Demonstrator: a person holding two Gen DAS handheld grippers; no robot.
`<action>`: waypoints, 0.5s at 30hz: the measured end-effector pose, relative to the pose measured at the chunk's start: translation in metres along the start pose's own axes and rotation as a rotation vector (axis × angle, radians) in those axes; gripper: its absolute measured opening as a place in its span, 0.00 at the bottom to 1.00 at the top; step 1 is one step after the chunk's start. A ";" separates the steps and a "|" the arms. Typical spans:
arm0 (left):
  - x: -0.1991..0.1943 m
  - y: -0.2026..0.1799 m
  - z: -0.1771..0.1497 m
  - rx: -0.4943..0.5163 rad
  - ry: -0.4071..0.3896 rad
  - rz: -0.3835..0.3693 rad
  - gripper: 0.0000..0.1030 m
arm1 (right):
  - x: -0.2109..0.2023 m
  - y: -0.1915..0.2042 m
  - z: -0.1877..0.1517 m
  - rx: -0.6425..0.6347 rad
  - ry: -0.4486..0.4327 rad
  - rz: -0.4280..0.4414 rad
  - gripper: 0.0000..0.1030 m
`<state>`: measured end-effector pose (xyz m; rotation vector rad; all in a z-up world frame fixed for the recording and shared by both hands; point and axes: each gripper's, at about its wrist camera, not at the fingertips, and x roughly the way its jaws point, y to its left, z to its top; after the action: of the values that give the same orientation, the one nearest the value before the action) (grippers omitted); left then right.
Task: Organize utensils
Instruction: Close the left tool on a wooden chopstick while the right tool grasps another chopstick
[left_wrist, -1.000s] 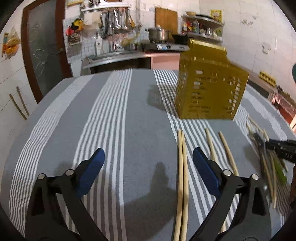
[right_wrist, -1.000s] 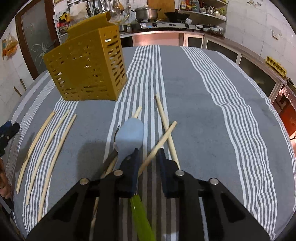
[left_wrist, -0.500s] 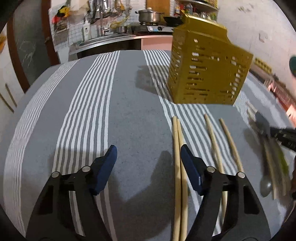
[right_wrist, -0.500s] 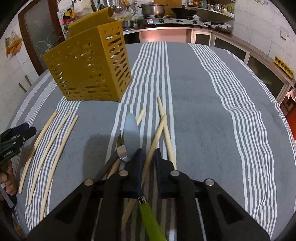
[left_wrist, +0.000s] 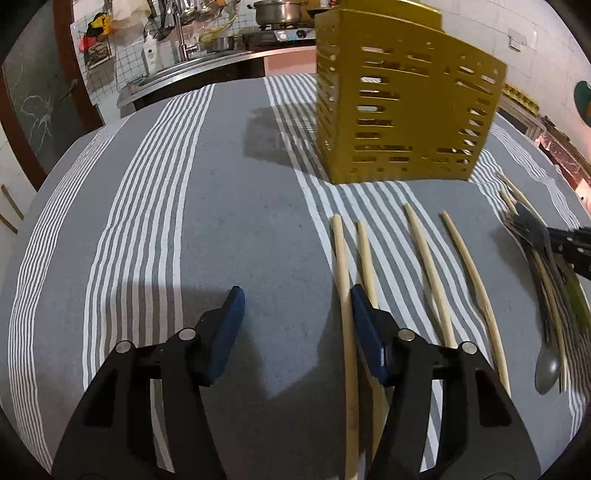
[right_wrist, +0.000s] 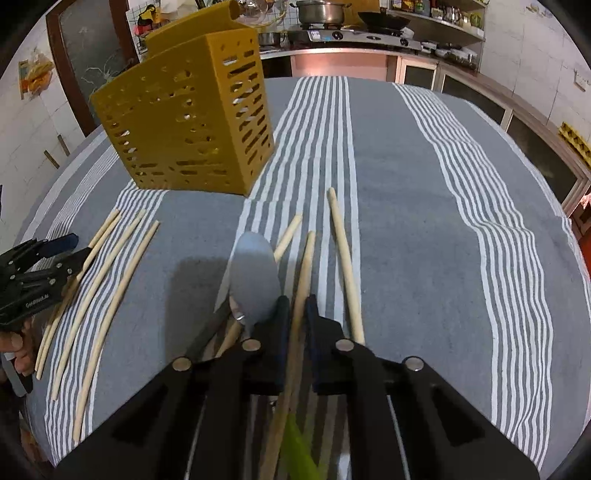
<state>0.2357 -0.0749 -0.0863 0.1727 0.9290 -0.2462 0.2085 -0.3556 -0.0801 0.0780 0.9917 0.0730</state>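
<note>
Striped tablecloth, kitchen behind. Right gripper nearly closed around a chopstick — spoon beside. Left gripper spread, empty. Yellow caddy ahead; lift one stick cleanly — don't drag neighbours.

- utensil holder on tablecloth, ahead-left of right gripper
- 4 chopsticks left of it, w/ left gripper over them
- spoon just ahead-left of its fingers
</note>
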 end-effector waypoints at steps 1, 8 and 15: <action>0.002 0.000 0.002 0.000 0.006 0.003 0.55 | 0.001 0.000 0.001 -0.005 0.005 -0.002 0.08; 0.007 -0.011 0.016 0.040 0.041 -0.007 0.25 | 0.009 0.002 0.008 -0.046 0.040 -0.014 0.08; 0.002 -0.017 0.013 0.052 0.073 -0.027 0.04 | 0.013 0.002 0.017 -0.095 0.093 -0.006 0.06</action>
<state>0.2415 -0.0950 -0.0808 0.2183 0.9982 -0.2912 0.2298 -0.3527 -0.0817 -0.0155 1.0799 0.1188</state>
